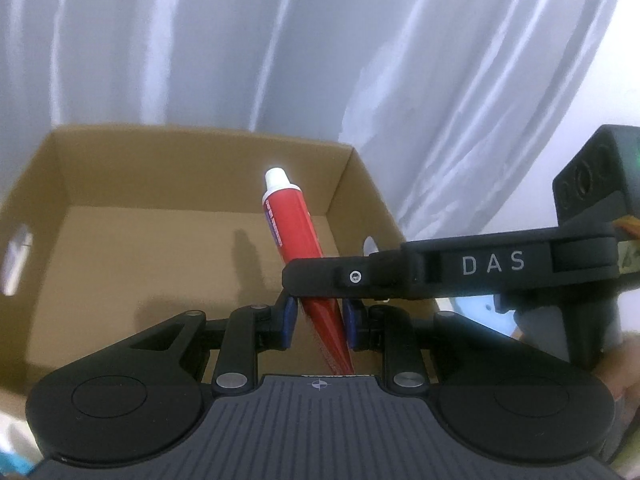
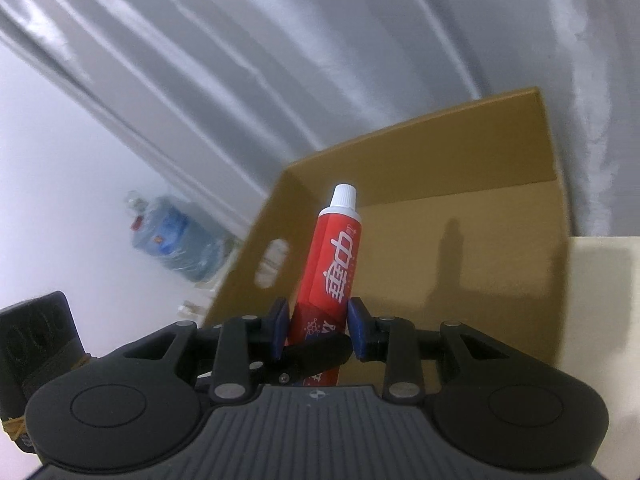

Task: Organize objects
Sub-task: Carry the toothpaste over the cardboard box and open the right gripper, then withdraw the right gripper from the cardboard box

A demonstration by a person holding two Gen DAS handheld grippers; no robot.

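A red toothpaste tube [image 1: 294, 224] with a white cap points up over an open cardboard box [image 1: 120, 184]. My left gripper [image 1: 320, 322] has its blue pads either side of the tube's flat lower end, with small gaps showing. My right gripper reaches across from the right in the left wrist view, and its black finger [image 1: 344, 278] crosses the tube. In the right wrist view the tube [image 2: 336, 256] stands between the blue pads of my right gripper [image 2: 318, 330], which close on its lower part. The box [image 2: 460, 240] lies behind it.
White curtains [image 1: 280, 60] hang behind the box. A large blue water bottle [image 2: 172, 236] stands on the floor at the left in the right wrist view. A pale table surface [image 2: 600, 280] shows right of the box. The box has hand holes [image 1: 16, 256] in its side walls.
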